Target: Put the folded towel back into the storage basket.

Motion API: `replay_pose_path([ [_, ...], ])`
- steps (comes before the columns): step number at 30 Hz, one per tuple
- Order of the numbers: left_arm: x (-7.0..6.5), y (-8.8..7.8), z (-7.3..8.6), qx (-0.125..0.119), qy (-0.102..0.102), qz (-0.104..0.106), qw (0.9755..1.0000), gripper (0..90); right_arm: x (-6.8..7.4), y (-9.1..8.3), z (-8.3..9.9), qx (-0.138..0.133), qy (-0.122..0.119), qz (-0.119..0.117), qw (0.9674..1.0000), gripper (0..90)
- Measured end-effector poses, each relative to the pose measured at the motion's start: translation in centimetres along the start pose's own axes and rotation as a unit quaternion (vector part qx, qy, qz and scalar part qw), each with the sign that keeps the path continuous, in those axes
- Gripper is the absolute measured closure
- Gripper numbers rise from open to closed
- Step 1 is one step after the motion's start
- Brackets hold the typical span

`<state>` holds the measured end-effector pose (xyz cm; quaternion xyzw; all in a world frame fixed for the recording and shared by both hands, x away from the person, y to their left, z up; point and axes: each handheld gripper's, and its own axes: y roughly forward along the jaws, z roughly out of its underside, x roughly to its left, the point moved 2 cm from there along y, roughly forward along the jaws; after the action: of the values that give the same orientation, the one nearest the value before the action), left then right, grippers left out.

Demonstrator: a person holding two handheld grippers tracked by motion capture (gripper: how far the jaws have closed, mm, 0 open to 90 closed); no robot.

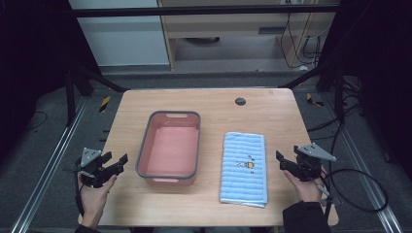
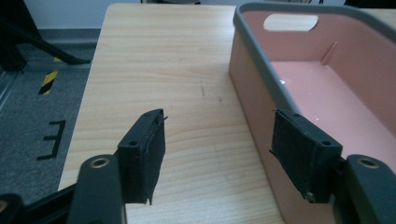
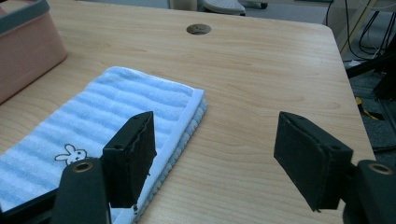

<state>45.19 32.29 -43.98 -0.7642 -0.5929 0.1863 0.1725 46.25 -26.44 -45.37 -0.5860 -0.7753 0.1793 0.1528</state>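
Observation:
A folded blue striped towel (image 1: 244, 168) with a small rabbit print lies flat on the wooden table, right of centre; the right gripper view shows the towel (image 3: 93, 116) too. An empty pink basin (image 1: 169, 148) with a grey rim stands left of it, and its near wall is the basin (image 2: 327, 79) seen from the left. My left gripper (image 1: 115, 161) hovers open at the table's left edge, beside the basin's left wall. My right gripper (image 1: 283, 161) is open just right of the towel, nothing between its jaws.
A round cable hole (image 1: 240, 101) sits near the table's far edge. Black frame rails and cables (image 1: 359, 189) run on the floor to both sides. Bare wood (image 1: 218, 109) lies beyond the basin and towel.

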Motion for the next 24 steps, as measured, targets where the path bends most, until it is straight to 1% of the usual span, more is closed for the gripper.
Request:
replay_pose_path([
  [5, -0.6, -0.6, -0.6, -0.01, 0.01, 0.001, 0.9999, 31.1, -0.1, -0.7, -0.5, -0.012, 0.005, -0.003, 0.9999, 28.3],
  [6, -0.8, -0.9, -0.8, -0.016, 0.01, 0.005, 0.9998, 30.6, -0.1, -0.7, -0.6, -0.016, 0.003, -0.003, 0.9999, 27.9],
  [8, -0.9, -1.1, -1.0, -0.018, 0.011, 0.008, 0.9997, 30.3, -0.1, -0.8, -0.7, -0.018, 0.003, -0.003, 0.9998, 27.9],
  [10, -1.2, -1.4, -1.2, -0.023, 0.014, 0.011, 0.9996, 30.1, 0.0, -0.9, -0.8, -0.02, 0.006, -0.006, 0.9998, 27.7],
  [12, -1.7, -1.7, -1.5, -0.029, 0.018, 0.015, 0.9993, 30.0, 0.0, -0.9, -1.0, -0.018, 0.01, -0.006, 0.9998, 28.2],
  [14, -1.9, -1.8, -1.5, -0.029, 0.021, 0.017, 0.9992, 30.0, 0.0, -0.9, -1.0, -0.019, 0.009, -0.005, 0.9998, 28.4],
  [16, -2.6, -2.0, -1.7, -0.03, 0.025, 0.025, 0.9989, 29.8, 0.1, -1.0, -1.1, -0.019, 0.007, -0.006, 0.9998, 28.8],
  [18, -3.1, -2.1, -1.8, -0.03, 0.03, 0.03, 0.9986, 29.6, 0.2, -1.0, -1.2, -0.019, 0.005, -0.006, 0.9998, 28.8],
  [19, -3.1, -2.1, -1.8, -0.03, 0.03, 0.03, 0.9986, 29.7, 0.2, -1.0, -1.2, -0.019, 0.005, -0.006, 0.9998, 28.8],
  [20, -3.5, -2.2, -1.9, -0.033, 0.035, 0.033, 0.9983, 29.8, 0.2, -1.0, -1.2, -0.017, 0.002, -0.009, 0.9998, 29.0],
  [21, -3.5, -2.2, -1.9, -0.033, 0.035, 0.033, 0.9983, 30.1, 0.2, -1.0, -1.2, -0.017, 0.002, -0.009, 0.9998, 29.0],
  [22, -3.8, -2.3, -2.0, -0.036, 0.036, 0.037, 0.998, 30.6, 0.2, -1.0, -1.3, -0.016, -0.001, -0.008, 0.9998, 29.2],
  [24, -4.1, -2.4, -2.1, -0.039, 0.039, 0.038, 0.9977, 31.2, 0.2, -1.1, -1.3, -0.016, -0.004, -0.007, 0.9998, 29.2],
])
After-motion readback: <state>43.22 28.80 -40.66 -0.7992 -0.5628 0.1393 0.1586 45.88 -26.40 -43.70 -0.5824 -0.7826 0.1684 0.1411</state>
